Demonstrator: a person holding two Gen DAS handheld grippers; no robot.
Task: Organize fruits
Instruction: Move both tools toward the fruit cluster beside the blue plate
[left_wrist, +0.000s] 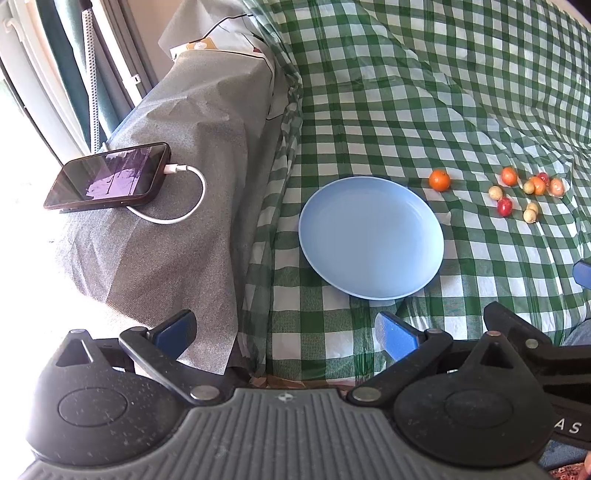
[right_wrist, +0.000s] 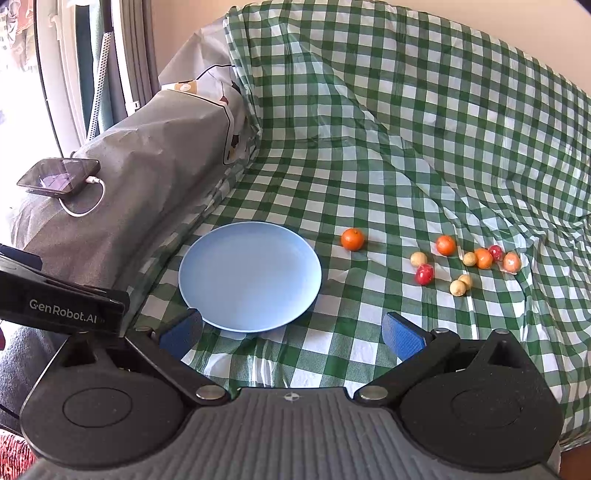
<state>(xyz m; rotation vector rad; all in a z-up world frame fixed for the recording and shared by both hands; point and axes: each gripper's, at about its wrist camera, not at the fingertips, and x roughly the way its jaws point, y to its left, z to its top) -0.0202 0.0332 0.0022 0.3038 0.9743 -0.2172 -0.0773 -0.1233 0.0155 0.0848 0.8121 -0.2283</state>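
Note:
A light blue plate lies bare on the green checked cloth. Right of it sits a lone orange. Farther right lies a cluster of several small fruits: another orange, a red fruit, and pale yellow ones. My left gripper hangs open near the front edge, short of the plate, nothing between its blue pads. My right gripper is open too, just in front of the plate. The left gripper's body shows at the right wrist view's left edge.
A dark phone with a white charging cable rests on a grey covered armrest left of the plate. The checked cloth rises in folds over the backrest behind the fruit. A window and curtain stand at the far left.

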